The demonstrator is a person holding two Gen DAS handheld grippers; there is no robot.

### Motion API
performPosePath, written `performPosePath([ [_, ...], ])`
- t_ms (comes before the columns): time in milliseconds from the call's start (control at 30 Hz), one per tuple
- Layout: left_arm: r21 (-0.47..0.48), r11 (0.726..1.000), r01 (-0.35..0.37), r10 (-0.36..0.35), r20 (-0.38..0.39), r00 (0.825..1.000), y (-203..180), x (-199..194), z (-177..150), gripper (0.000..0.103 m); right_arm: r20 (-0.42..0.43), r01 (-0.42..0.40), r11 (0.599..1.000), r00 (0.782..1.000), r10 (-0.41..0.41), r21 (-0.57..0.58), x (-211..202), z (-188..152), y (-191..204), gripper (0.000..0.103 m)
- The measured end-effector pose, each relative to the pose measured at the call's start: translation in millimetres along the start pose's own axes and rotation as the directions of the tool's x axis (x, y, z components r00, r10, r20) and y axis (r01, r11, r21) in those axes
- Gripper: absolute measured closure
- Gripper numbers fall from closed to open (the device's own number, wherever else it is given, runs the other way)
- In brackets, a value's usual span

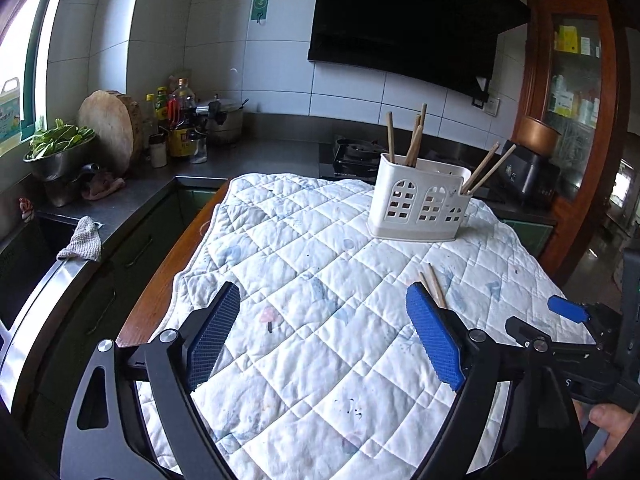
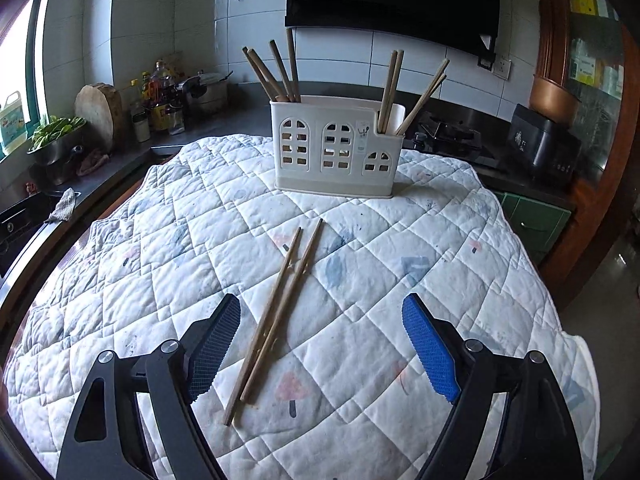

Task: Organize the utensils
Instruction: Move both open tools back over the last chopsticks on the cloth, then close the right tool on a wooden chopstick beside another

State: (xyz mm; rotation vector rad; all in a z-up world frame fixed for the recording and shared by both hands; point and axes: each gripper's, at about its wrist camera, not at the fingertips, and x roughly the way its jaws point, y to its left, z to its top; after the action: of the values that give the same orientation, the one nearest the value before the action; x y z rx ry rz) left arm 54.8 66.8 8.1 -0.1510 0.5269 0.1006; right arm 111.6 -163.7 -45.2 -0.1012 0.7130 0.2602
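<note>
A white utensil holder (image 2: pixel 336 148) with arched cut-outs stands at the far side of a quilted cloth (image 2: pixel 400 280), with several wooden chopsticks upright in its left and right compartments. Two loose chopsticks (image 2: pixel 276 316) lie side by side on the cloth. My right gripper (image 2: pixel 322 320) hangs open over them, its blue pads wide apart and off the wood. My left gripper (image 1: pixel 324 300) is open above bare cloth. In the left wrist view the holder (image 1: pixel 420 208) stands far right, the loose chopsticks' tips (image 1: pixel 434 286) peek past my right-hand pad, and the right gripper's blue fingertip (image 1: pixel 568 309) shows at the right edge.
The cloth covers a wooden table (image 1: pixel 160 280). A dark counter (image 1: pixel 248 156) behind holds bottles (image 1: pixel 180 120), a pot (image 1: pixel 224 120), a round chopping block (image 1: pixel 110 128) and a bowl of greens (image 1: pixel 56 148). A sink (image 1: pixel 24 260) lies left, a stove (image 1: pixel 356 152) behind the holder.
</note>
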Motion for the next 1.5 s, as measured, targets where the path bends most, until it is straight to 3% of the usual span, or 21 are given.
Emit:
performPosePath([
  [467,-0.022,0.999,-0.034,0.033,-0.059,0.998,13.9,14.1,-22.2,0.018,-0.125,-0.066,0.995,0.989,0.075,0.072,39.1,-31.9,13.8,0.077],
  [600,-0.024,0.999,-0.04,0.038,-0.069,0.997,16.9,15.7,-26.5,0.018,-0.135,-0.084,0.991,0.986,0.097,0.1,46.2,-30.0,14.5,0.085],
  [1033,-0.049,0.998,-0.044,0.039,-0.093,0.995,27.2,21.3,-32.9,0.018,-0.16,-0.097,0.985,0.98,0.12,0.146,64.6,-25.8,17.6,0.092],
  [1500,-0.051,0.998,-0.044,0.039,-0.1,0.994,30.5,20.9,-36.2,0.018,-0.187,-0.041,0.994,0.981,0.06,0.105,76.0,-25.4,25.7,0.094],
])
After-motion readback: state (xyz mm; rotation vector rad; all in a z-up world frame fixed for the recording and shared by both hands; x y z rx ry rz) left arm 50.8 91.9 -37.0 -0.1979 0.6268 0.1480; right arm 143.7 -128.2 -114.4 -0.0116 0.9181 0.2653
